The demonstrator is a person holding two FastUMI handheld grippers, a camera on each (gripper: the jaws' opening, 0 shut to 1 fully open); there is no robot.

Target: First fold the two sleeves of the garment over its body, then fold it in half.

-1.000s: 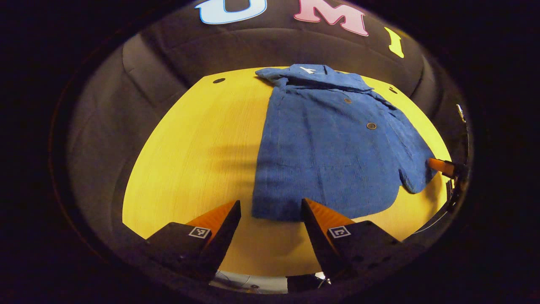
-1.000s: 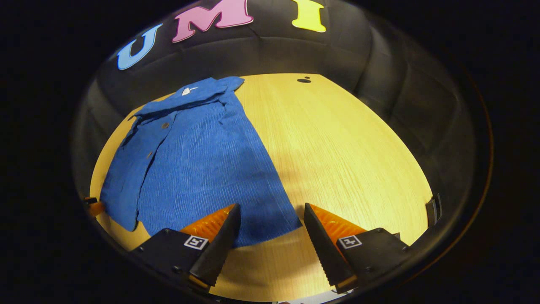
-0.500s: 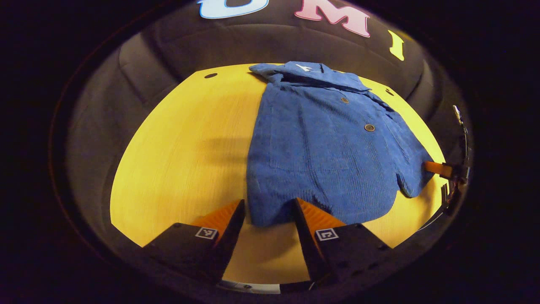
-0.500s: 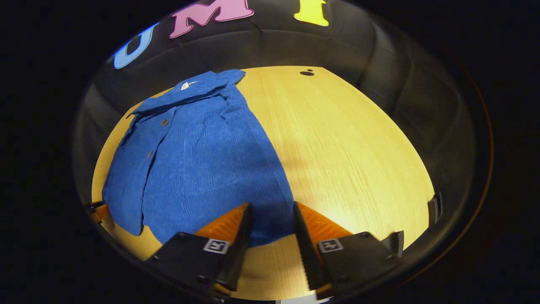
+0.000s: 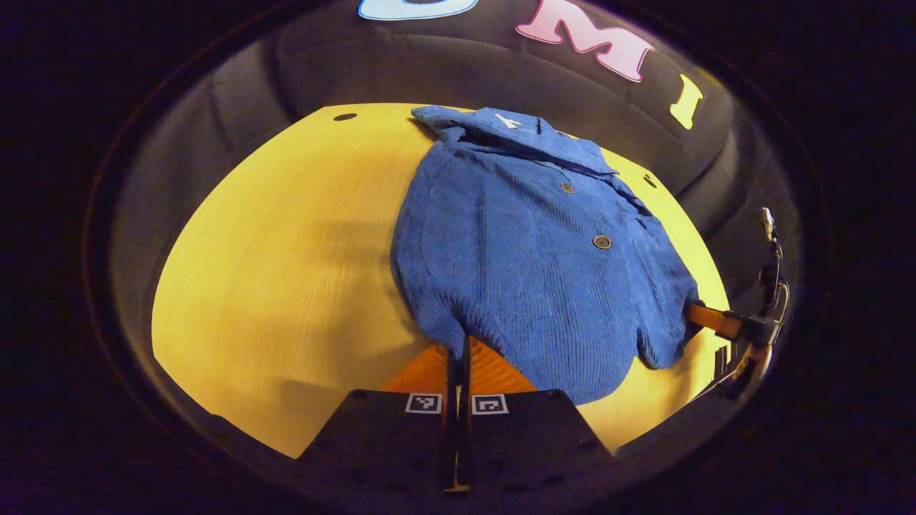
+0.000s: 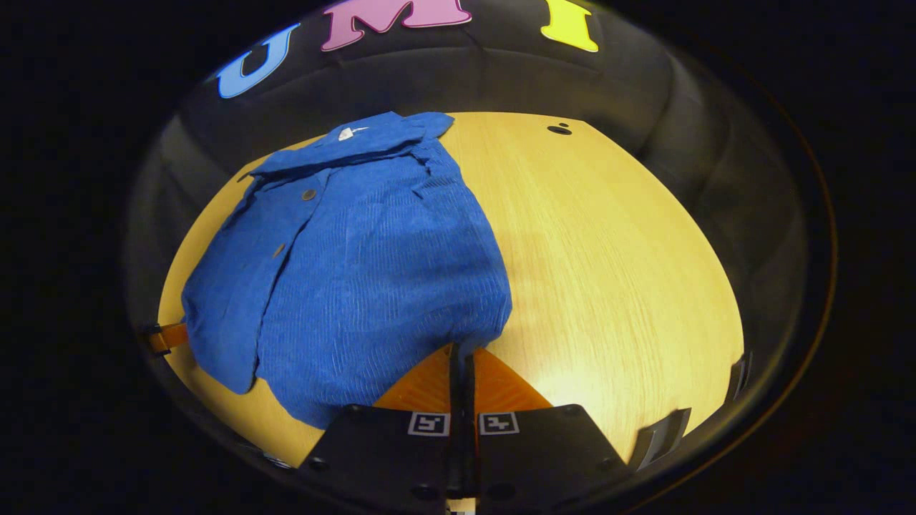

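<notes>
Corduroy shirt (image 5: 529, 257), blue, lying spread on the pale wooden table (image 5: 272, 257), collar (image 5: 501, 129) at the far end from both grippers, hem nearest them. Both sleeves already lie folded in over the body; two dark buttons (image 5: 602, 242) show on the front.

Left gripper (image 5: 456, 343): fingers closed together, pinching the near hem corner of the shirt between them. Cloth bulges up just beyond the tips, lifted a little from the table. Bare table lies to the left of the fingers; most of the shirt runs ahead and to the right of them.

Right gripper (image 6: 461, 350): fingers likewise pressed together on the other near hem corner, fabric caught between the tips and humped up directly ahead. From these fingers the shirt (image 6: 358, 250) extends ahead and to the left, the table (image 6: 608, 243) bare to the right. Collar (image 6: 372, 139) at the far end, small white tag on it.

In the left gripper view the right gripper (image 5: 705, 320) shows far to the right, its finger tip touching the shirt's edge. In the right gripper view a finger of the left gripper (image 6: 166, 336) shows at the far left, just beside the folded flap of cloth.

Small dark hole (image 6: 559, 129) in the table beyond the collar, right of it.
</notes>
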